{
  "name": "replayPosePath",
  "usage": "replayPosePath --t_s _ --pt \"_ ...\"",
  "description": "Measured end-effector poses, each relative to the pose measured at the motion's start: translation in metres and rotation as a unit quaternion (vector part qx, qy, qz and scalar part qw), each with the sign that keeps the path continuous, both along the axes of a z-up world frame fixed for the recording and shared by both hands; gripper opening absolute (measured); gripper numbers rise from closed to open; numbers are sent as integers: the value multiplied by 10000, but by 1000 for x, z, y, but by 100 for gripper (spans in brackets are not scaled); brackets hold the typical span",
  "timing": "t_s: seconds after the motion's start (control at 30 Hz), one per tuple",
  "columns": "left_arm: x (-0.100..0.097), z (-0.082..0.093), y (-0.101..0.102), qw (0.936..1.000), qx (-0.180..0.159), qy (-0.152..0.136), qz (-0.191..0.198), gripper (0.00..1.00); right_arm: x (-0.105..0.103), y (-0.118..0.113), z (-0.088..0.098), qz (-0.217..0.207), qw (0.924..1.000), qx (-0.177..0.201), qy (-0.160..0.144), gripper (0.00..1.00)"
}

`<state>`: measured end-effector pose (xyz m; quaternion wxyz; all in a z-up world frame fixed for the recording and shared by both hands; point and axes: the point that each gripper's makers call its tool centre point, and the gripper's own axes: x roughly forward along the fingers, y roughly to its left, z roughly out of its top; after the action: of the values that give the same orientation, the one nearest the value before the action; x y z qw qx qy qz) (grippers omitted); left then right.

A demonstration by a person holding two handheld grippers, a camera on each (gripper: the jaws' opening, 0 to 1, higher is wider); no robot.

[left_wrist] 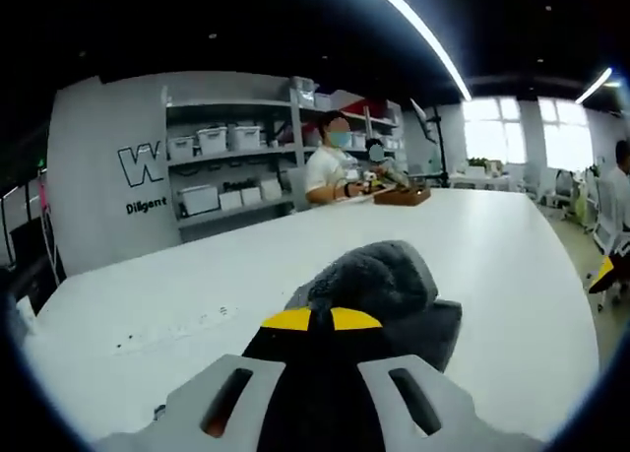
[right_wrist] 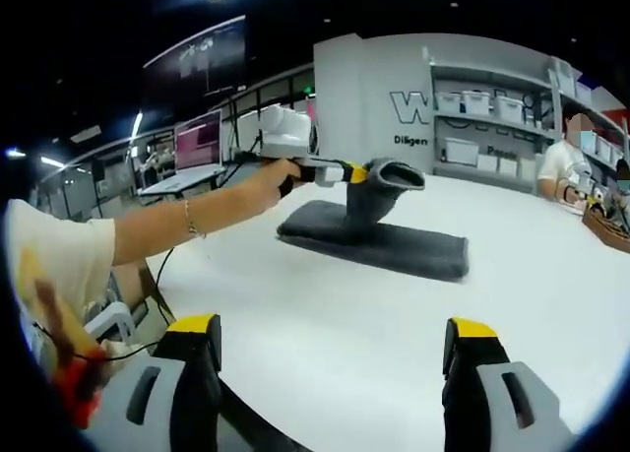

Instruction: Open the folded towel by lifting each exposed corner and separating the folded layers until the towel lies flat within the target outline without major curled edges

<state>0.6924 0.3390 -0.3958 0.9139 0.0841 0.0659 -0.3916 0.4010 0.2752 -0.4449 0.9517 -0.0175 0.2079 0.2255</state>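
Observation:
A dark grey towel [right_wrist: 398, 245] lies folded on the white table [right_wrist: 325, 324]. One corner of it is pulled up into a raised fold [right_wrist: 379, 188]. My left gripper [right_wrist: 350, 174], held by a person's arm [right_wrist: 187, 221], is shut on that corner. In the left gripper view the yellow-tipped jaws of the left gripper [left_wrist: 320, 319] are pressed together against the bunched towel [left_wrist: 379, 277]. My right gripper [right_wrist: 335, 342] hovers over the near table, well short of the towel, open with nothing between its wide-apart jaws.
Shelves [left_wrist: 231, 166] with white bins line the far wall. A seated person [left_wrist: 330, 166] works at the table's far end beside a brown tray [left_wrist: 402, 196]. Monitors [right_wrist: 197, 137] stand on a desk to the left.

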Motion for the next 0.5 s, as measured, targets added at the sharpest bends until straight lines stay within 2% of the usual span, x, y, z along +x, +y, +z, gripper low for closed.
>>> replayPosePath --t_s 0.17,0.27,0.5 --pt "10 11 42 9994 -40 -152 293 3 0 -2 -2 -28 10000 -15 37 93" --pt "13 12 64 9984 128 -289 470 3 0 -3 -2 -57 10000 -16 44 93" --pt "14 23 107 9971 130 -439 601 3 1 -5 -7 -77 9999 -19 116 93"
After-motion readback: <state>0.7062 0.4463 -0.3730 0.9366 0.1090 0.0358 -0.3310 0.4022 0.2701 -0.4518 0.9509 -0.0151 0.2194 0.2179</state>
